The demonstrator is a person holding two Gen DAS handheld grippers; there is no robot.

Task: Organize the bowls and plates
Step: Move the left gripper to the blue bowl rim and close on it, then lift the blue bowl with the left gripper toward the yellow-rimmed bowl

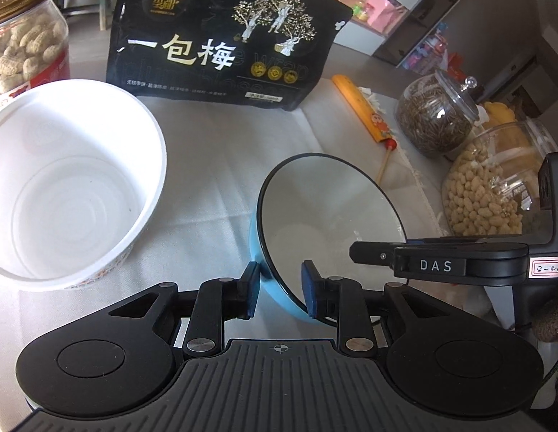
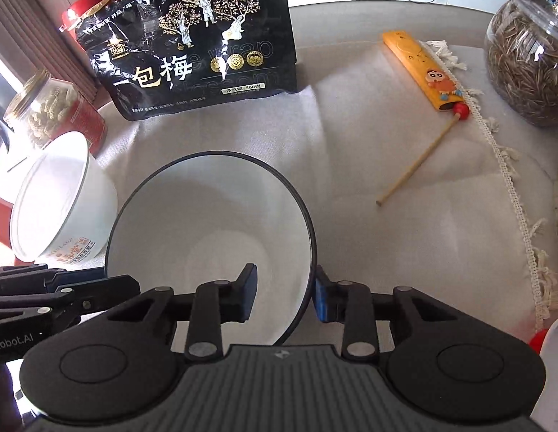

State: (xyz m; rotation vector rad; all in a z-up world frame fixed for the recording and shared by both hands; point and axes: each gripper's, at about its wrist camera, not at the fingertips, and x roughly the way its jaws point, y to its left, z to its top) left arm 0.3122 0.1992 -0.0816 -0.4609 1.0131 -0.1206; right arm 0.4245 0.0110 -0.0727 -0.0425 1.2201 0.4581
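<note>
A blue bowl [image 1: 333,208] with a white inside and a black rim hangs tilted over the pale tablecloth [image 2: 405,244]. My left gripper [image 1: 280,289] has the bowl's near wall slanting across its gap: the left pad lies on the blue outside, the right pad on the inside. My right gripper [image 2: 284,293] is shut on the opposite rim of the bowl [image 2: 207,223], one pad inside and one outside. Its finger [image 1: 365,253] shows over the bowl in the left wrist view. A white tub [image 1: 73,180] stands upright and empty to the left.
A black snack bag [image 2: 192,43] stands behind the bowl. A peanut jar [image 1: 23,46] sits beside the white tub [image 2: 59,208]. To the right lie a yellow case [image 2: 423,68] with a wooden stick, a glass seed jar [image 1: 433,115] and a nut jar [image 1: 495,187].
</note>
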